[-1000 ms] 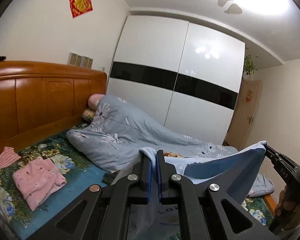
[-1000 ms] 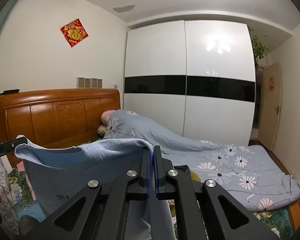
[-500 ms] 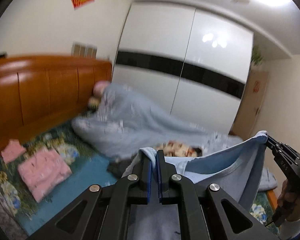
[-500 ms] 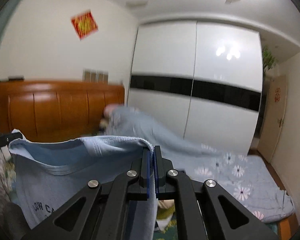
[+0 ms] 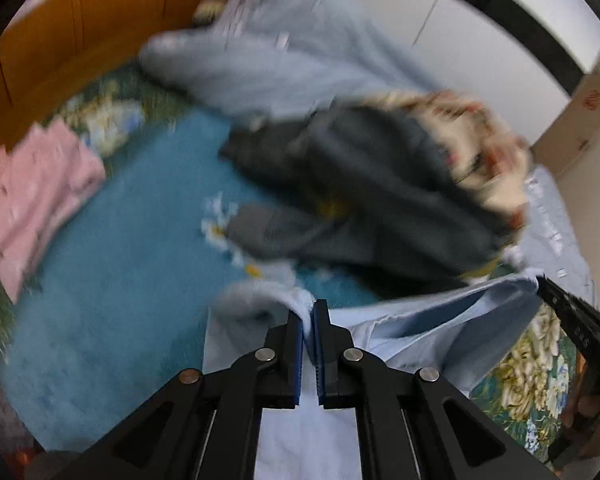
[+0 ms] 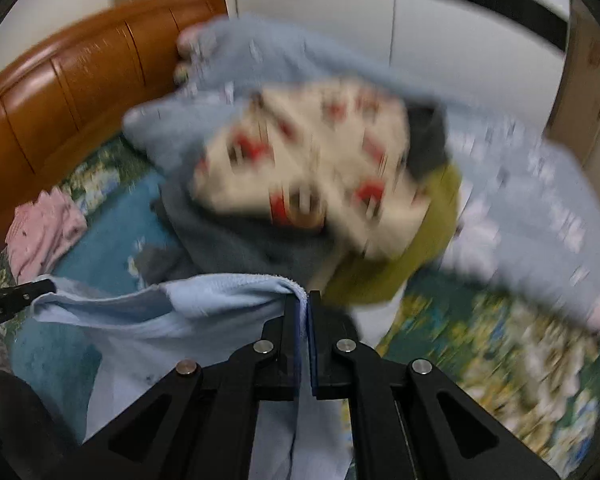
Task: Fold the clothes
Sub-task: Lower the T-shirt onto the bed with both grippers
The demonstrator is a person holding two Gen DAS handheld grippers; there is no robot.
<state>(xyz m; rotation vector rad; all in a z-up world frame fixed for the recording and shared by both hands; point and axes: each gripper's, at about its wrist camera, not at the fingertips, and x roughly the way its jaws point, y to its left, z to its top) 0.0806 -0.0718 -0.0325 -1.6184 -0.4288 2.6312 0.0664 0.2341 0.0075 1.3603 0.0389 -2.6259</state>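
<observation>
Stretching between both grippers, a light blue shirt [image 5: 440, 332] is held over the bed [image 5: 112, 288].

Its top edge is clamped by the left gripper [image 5: 309, 316] and the right gripper [image 6: 303, 300], the long axis running sideways between them. Compared with a second ago, both views are tilted down toward the clothes pile [image 6: 300, 176]; the pink garment [image 5: 32, 184] is lying apart.

my left gripper [image 5: 308, 322] is tilted downward, its jaws pinched nearly together on a fold of pale blue cloth [image 5: 420, 332]; my right gripper [image 6: 303, 308] is angled down likewise, clamped on the opposite corner, the two held apart at a similar height
</observation>
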